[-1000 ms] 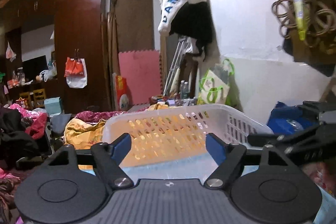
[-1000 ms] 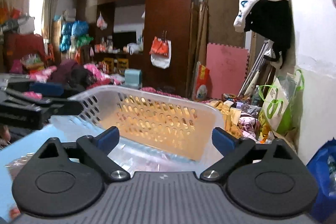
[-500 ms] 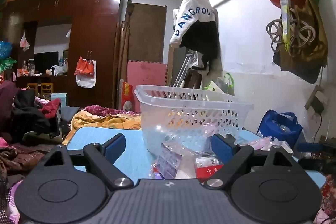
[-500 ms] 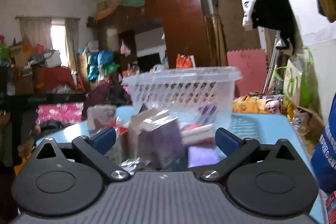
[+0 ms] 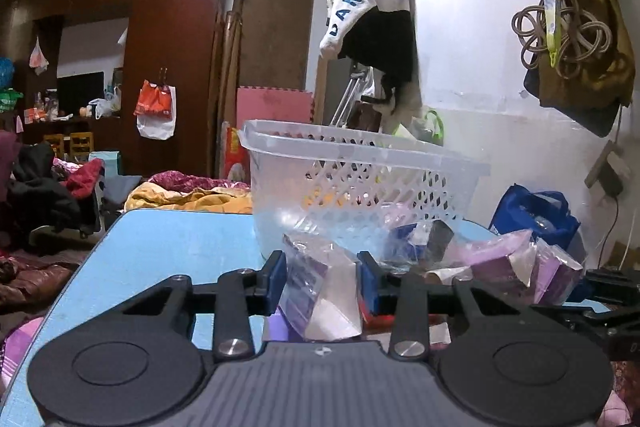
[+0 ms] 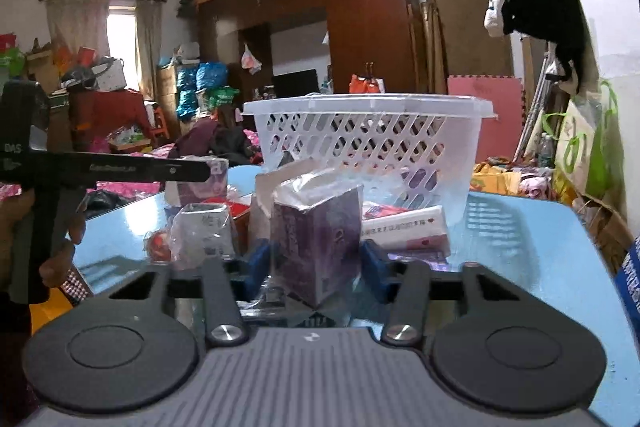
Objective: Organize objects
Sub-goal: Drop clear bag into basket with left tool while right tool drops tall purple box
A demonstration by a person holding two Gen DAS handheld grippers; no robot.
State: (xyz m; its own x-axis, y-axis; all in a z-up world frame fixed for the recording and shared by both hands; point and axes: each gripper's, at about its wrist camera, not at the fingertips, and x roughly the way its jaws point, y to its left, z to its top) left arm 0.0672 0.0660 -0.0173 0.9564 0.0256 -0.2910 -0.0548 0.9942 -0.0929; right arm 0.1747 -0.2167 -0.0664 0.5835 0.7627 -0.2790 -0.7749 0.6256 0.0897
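A clear white plastic basket (image 5: 360,179) stands on the blue table (image 5: 168,239); it also shows in the right wrist view (image 6: 372,143). Several plastic-wrapped purple packets lie in front of it. My left gripper (image 5: 322,285) is shut on a clear-wrapped purple and white packet (image 5: 320,291) low over the table. My right gripper (image 6: 316,269) is shut on a purple wrapped box (image 6: 316,239). The left gripper's body (image 6: 100,169) shows at the left of the right wrist view.
More packets (image 5: 520,267) lie to the right of the left gripper. A white and pink box (image 6: 404,227) and a wrapped packet (image 6: 204,231) lie by the basket. A blue bag (image 5: 536,211) stands beyond the table's right edge. Clutter fills the room behind.
Both grippers dropped from above the basket down to the table in front of it. Both jaws went from wide open to closed on packets.
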